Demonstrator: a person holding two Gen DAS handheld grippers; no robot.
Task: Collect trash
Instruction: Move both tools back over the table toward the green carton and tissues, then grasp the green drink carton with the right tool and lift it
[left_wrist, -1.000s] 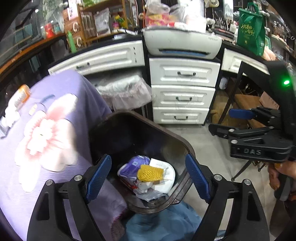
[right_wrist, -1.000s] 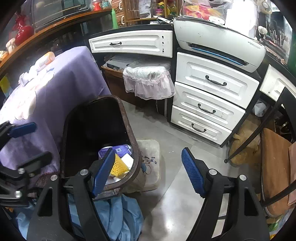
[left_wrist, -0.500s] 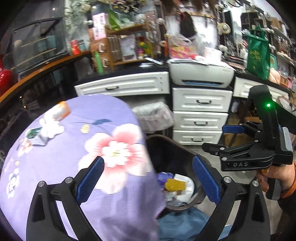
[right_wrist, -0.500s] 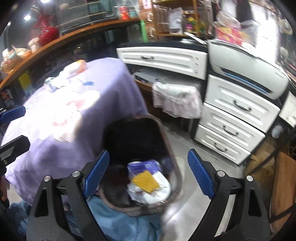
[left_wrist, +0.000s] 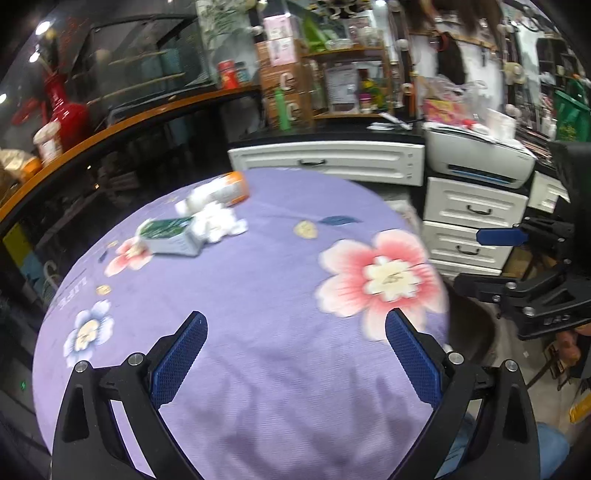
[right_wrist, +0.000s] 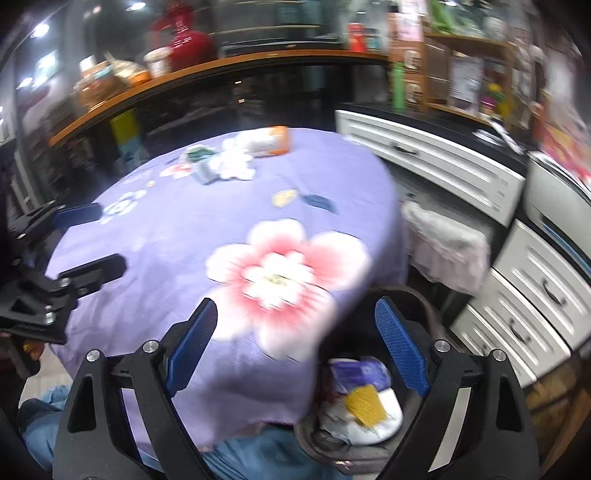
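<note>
Item 1 — left gripper (left_wrist: 293, 345): jaws standing wide, nothing between the blue pads, hovering over the near part of the purple flowered tablecloth (left_wrist: 258, 295).

Item 2 — right gripper (right_wrist: 295, 334): jaws likewise wide and empty, poised over the cloth's edge, above the gap between table and bin.

Item 3 — trash bin (right_wrist: 417, 306): dark, sitting on the floor just beside the table's right side; already holding a yellow net (right_wrist: 364, 402), a purple wrapper (right_wrist: 354, 371) and white waste.

Item 4 — trash waiting on the table, all at the far side, well apart from both grippers: a green-and-white carton (left_wrist: 171, 236) lying on its side, crumpled white tissues (left_wrist: 218, 221) touching it, and an orange-and-white packet (left_wrist: 229, 188) just behind them.

Step in hand, as judged: 1 drop looks finished, and both tools are turning toward the remaining cluster for another pick.

Next move is calling for a long reach across the cloth. The tissues are soft and will need a pinch from above; the carton needs jaws set across its narrow sides. Blur makes finer detail of the 3 pieces unclear.
</note>
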